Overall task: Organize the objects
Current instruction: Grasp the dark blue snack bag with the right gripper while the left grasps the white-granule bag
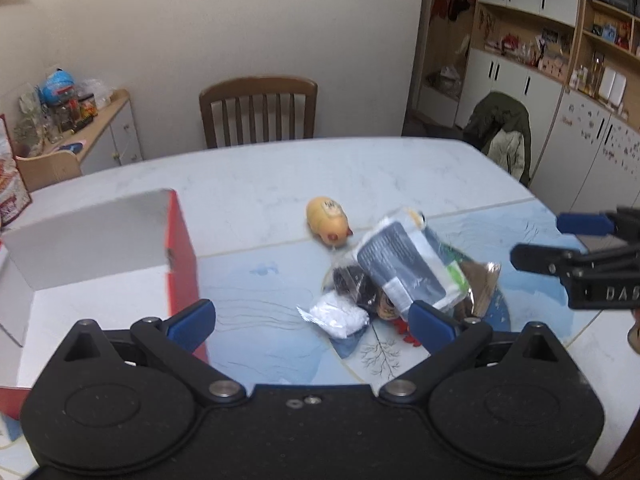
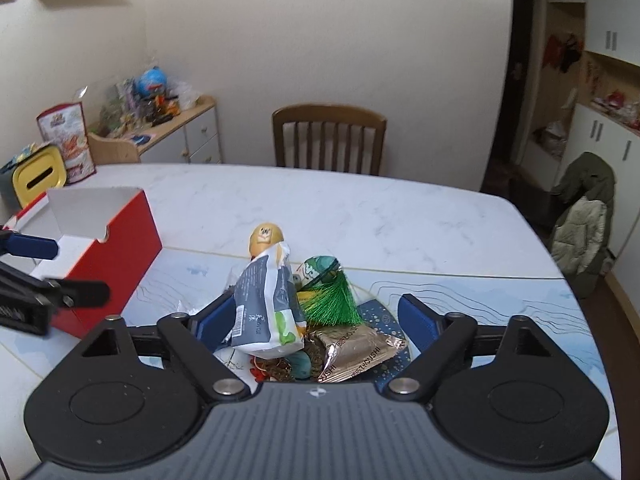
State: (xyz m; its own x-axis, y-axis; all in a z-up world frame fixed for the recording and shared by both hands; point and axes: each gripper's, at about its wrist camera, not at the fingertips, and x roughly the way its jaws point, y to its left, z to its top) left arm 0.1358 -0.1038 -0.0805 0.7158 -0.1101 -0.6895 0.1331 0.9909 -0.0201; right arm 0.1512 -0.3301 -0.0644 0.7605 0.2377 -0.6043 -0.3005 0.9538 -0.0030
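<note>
A crinkly grey-and-white pouch (image 2: 266, 308) leans mid-frame on a heap with a gold foil sachet (image 2: 360, 350) and green tassel (image 2: 330, 298). The right gripper (image 2: 316, 322) straddles it, jaws wide, gripping nothing. At left, the left gripper (image 1: 312, 320) gapes empty beside a red cardboard box (image 1: 182, 252).

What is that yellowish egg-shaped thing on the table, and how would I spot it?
Start at the open red box on the marble table. Beside it sits a heap of packets; just behind that heap, toward the wooden chair, lies the yellow toy. It alone is smooth, rounded and unwrapped.
</note>
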